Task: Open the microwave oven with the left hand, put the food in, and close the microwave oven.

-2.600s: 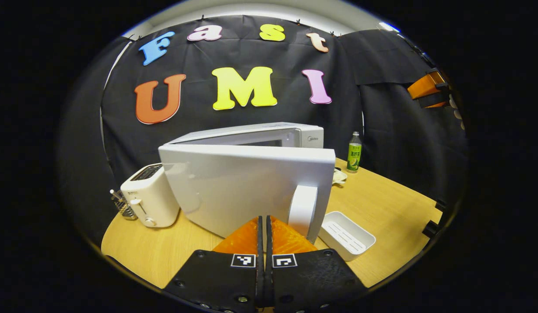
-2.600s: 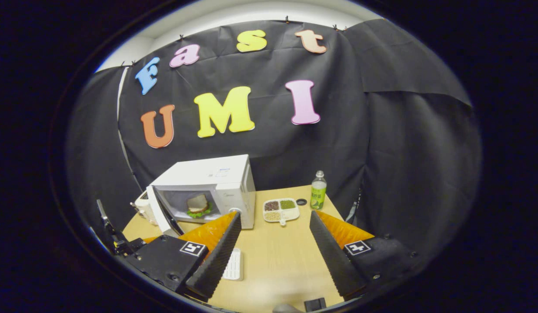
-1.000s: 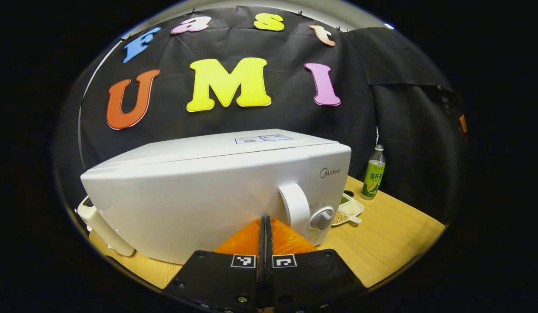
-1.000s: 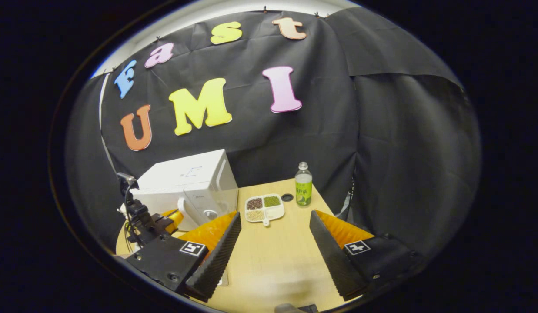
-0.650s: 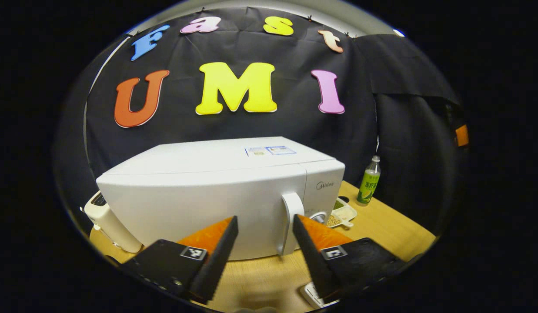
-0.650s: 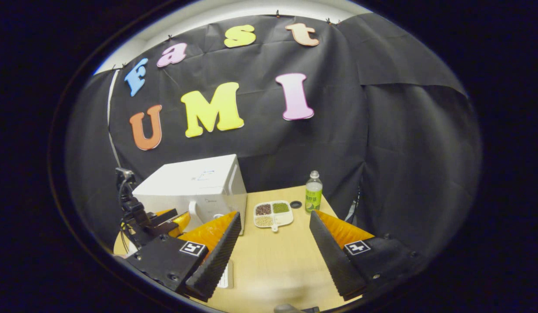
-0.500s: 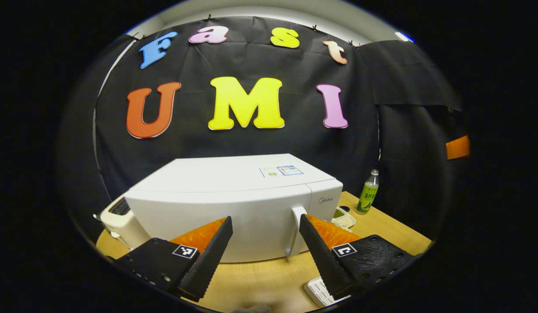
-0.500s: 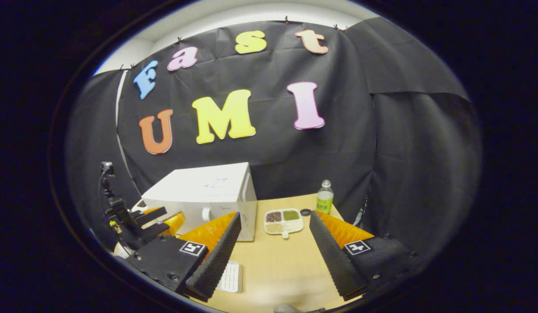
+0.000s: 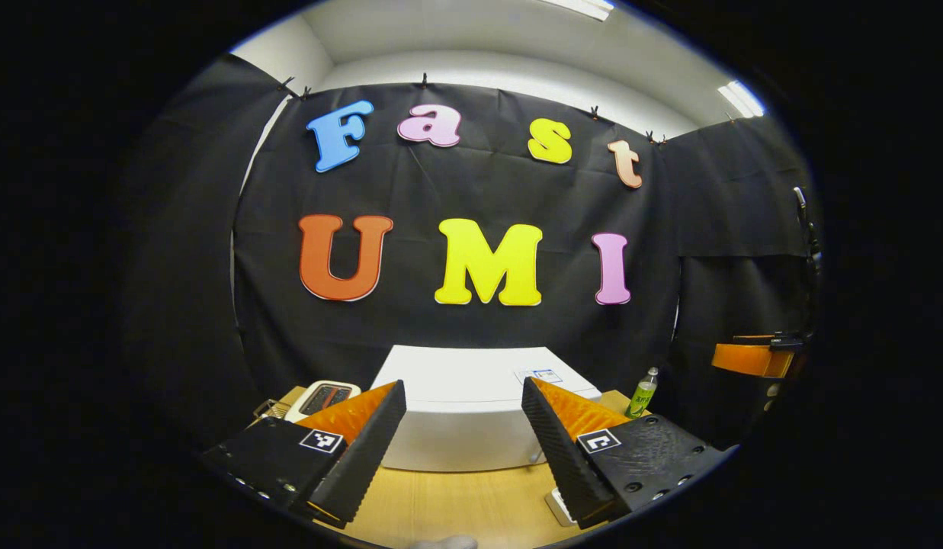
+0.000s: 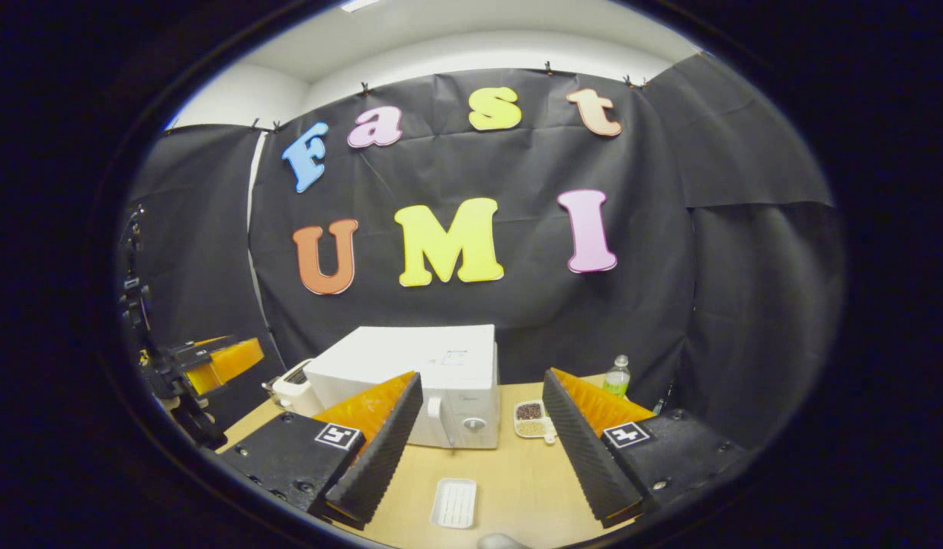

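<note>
Both grippers have pulled back with jaws spread and empty; my left gripper (image 9: 463,427) hides the shut microwave (image 10: 441,381) door, bottle (image 9: 643,393) at three o'clock.

Count of things on the wooden surface (image 10: 509,480)

One white microwave oven (image 10: 410,366), door shut. Left of it, one white toaster (image 10: 292,393). Right of it, one divided dish of beans (image 10: 532,418) and, farther right, one green-labelled bottle (image 10: 616,377). In front of it, one empty white tray (image 10: 454,503). Two sets of tongs: the left (image 9: 463,435) and the right (image 10: 479,438).
</note>
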{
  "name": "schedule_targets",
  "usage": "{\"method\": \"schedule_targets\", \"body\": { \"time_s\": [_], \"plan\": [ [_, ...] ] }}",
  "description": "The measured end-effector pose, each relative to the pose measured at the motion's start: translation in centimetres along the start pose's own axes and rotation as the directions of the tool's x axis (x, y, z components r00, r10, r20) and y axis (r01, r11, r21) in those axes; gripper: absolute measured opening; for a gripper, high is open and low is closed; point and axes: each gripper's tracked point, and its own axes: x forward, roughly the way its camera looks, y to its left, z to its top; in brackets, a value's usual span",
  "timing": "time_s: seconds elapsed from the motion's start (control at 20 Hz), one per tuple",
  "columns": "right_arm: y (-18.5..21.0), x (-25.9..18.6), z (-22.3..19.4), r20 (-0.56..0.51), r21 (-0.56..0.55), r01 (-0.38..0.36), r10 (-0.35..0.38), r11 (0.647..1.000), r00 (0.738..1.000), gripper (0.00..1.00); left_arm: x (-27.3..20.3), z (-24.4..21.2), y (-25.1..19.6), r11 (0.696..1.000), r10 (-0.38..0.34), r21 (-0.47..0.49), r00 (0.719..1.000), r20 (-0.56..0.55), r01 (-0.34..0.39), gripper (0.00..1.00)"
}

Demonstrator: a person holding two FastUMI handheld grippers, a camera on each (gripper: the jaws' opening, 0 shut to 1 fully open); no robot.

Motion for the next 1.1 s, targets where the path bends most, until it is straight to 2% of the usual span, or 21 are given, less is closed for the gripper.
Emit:
{"method": "schedule_targets", "body": {
  "time_s": [0.05, 0.1, 0.3, 0.45, 0.5, 0.55, 0.6, 0.75, 0.95, 1.05, 1.1],
  "plan": [
    [1.0, -0.5, 0.8, 0.011, 0.003, -0.012, 0.012, 1.0, 1.0, 1.0, -1.1, 1.0, 0.6, 1.0, 0.01, 0.004, 1.0, 0.015, -0.01, 0.95],
    [1.4, -0.9, 1.5, 0.025, 0.0, -0.016, 0.016, 1.0, 1.0, 0.92, -2.0, 2.0, 1.0, 1.0, 0.021, 0.008, 0.999, 0.029, -0.022, 0.95],
    [2.5, -2.4, 4.6, 0.086, -0.012, -0.016, 0.017, 1.0, 0.996, 0.91, -5.0, 4.4, 2.9, 0.997, 0.077, 0.023, 0.996, 0.035, -0.078, 0.95],
    [2.2, -3.2, 6.3, 0.122, -0.03, 0.002, 0.001, 1.0, 0.993, 0.92, -6.3, 5.8, 3.0, 0.996, 0.093, -0.005, 0.995, 0.045, -0.093, 0.95],
    [2.0, -3.3, 6.6, 0.124, -0.035, 0.009, -0.005, 0.999, 0.992, 0.91, -6.7, 6.2, 3.2, 0.995, 0.1, -0.006, 0.994, 0.053, -0.1, 0.95],
    [1.9, -3.4, 6.6, 0.12, -0.038, 0.013, -0.008, 0.999, 0.993, 1.0, -7.0, 6.4, 3.2, 0.995, 0.103, 0.001, 0.993, 0.054, -0.103, 0.95],
    [1.9, -3.5, 6.4, 0.114, -0.038, 0.012, -0.008, 0.999, 0.993, 0.91, -7.3, 6.4, 3.1, 0.995, 0.103, 0.006, 0.993, 0.053, -0.103, 0.95],
    [1.6, -4.0, 6.4, 0.105, -0.041, 0.021, -0.017, 0.999, 0.994, 0.92, -7.8, 6.8, 2.6, 0.995, 0.096, 0.011, 0.993, 0.062, -0.096, 0.95],
    [1.4, -4.5, 6.4, 0.106, -0.054, 0.033, -0.027, 0.998, 0.994, 0.91, -7.8, 7.3, 2.8, 0.992, 0.126, 0.02, 0.989, 0.076, -0.128, 0.95],
    [1.4, -4.7, 6.6, 0.109, -0.054, 0.036, -0.03, 0.998, 0.994, 0.92, -7.9, 7.5, 2.1, 0.993, 0.111, 0.019, 0.99, 0.084, -0.113, 0.95],
    [1.3, -4.8, 6.5, 0.109, -0.058, 0.037, -0.03, 0.998, 0.994, 1.0, -7.7, 7.4, 2.0, 0.994, 0.109, 0.022, 0.991, 0.079, -0.111, 0.95]
  ]
}}
